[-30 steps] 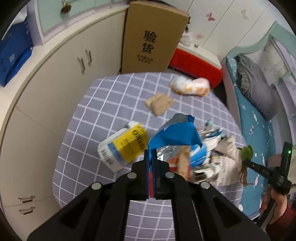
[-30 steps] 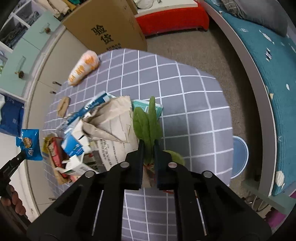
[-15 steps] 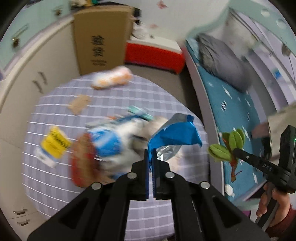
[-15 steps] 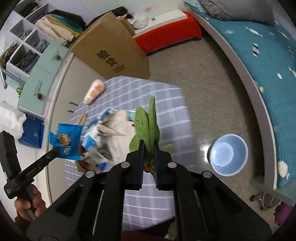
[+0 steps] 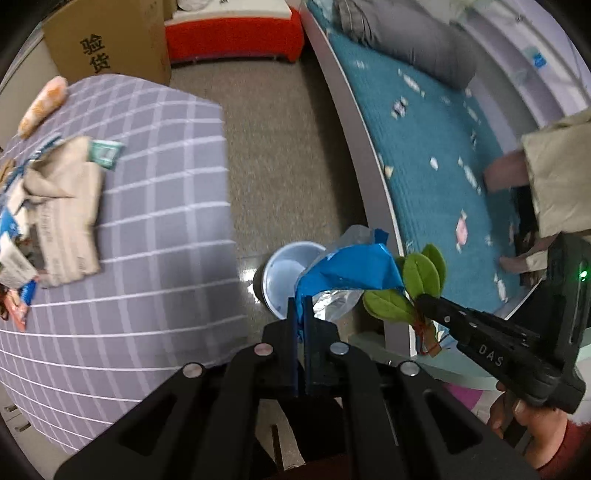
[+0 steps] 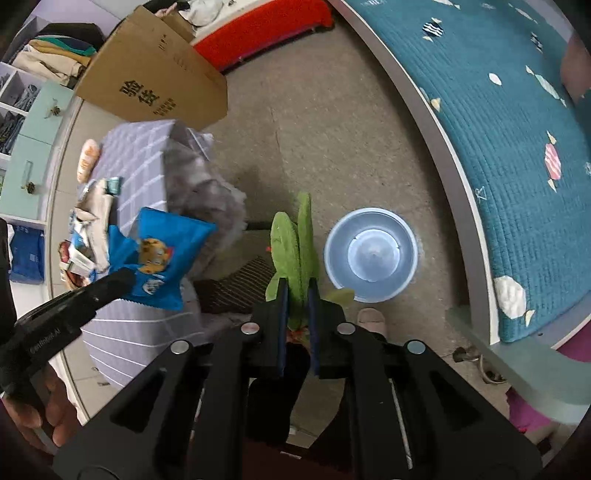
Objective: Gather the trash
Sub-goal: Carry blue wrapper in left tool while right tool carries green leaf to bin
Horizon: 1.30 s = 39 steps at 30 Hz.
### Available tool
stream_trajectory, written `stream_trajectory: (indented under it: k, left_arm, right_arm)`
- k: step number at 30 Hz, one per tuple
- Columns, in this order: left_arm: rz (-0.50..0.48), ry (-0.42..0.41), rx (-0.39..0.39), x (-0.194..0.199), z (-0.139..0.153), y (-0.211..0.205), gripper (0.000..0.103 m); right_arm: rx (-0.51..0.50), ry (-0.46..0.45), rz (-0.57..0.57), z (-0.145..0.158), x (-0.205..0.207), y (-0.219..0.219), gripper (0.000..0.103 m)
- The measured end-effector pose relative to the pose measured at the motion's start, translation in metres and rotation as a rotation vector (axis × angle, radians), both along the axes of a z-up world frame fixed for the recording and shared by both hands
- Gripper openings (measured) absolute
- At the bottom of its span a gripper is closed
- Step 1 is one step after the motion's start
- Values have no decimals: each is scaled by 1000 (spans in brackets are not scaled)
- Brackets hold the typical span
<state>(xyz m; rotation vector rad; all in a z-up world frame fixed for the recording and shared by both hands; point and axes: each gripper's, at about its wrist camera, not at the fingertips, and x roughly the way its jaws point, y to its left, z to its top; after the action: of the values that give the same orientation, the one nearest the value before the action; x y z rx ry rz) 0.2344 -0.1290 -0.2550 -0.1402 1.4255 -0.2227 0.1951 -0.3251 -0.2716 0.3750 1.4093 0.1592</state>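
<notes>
— What is held, and by how many grippers?

— Two grippers are seen. The left gripper (image 5: 300, 306) is clamped tight on one blue snack bag (image 5: 351, 271), whose silver lining is exposed. The right gripper (image 6: 295, 299) is closed narrowly on one bunch of green leaves (image 6: 293, 247), with a red band at the stems.

— Where are these relative to the blue bin?

— One pale blue bin (image 6: 371, 254) is seen on the floor. In the right wrist view, the leaves are held just left of the bin, and the snack bag is held well left of it, over the table edge. In the left wrist view the bag overlaps the bin's rim.

— What remains on the table?

— One table with a grey checked cloth (image 5: 155, 221) stands left of the bin. A pile of crumpled paper and cartons (image 5: 55, 206) is left there; its pieces cannot be counted. One orange-and-white packet (image 5: 42, 105) lies apart at the far edge.

— Anything else counted?

— One cardboard box (image 6: 151, 77), one red box (image 5: 232, 33), one teal-quilted bed (image 6: 517, 129).
</notes>
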Motion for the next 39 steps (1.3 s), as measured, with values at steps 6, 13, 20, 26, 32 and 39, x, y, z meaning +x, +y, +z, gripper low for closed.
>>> stream_trajectory:
  k: [6, 13, 20, 26, 32, 39]
  left_arm:
    - [-51, 49, 55, 0, -30, -40, 3]
    - [-72, 85, 67, 7, -45, -61, 3]
    - [-94, 157, 79, 5, -78, -79, 3]
    - [-105, 247, 57, 8, -130, -100, 3]
    - [-94, 319, 54, 11, -198, -121, 3]
    - [-94, 380, 80, 15, -265, -136, 3]
  right_arm:
    - [-2, 52, 29, -35, 10, -18, 37]
    - [-18, 62, 16, -46, 10, -36, 53]
    - [-48, 57, -18, -49, -3, -58, 58]
    - [-71, 101, -86, -81, -19, -74, 61]
    - [-93, 128, -160, -120, -24, -86, 63]
    - [-100, 161, -257, -184, -20, -100, 64]
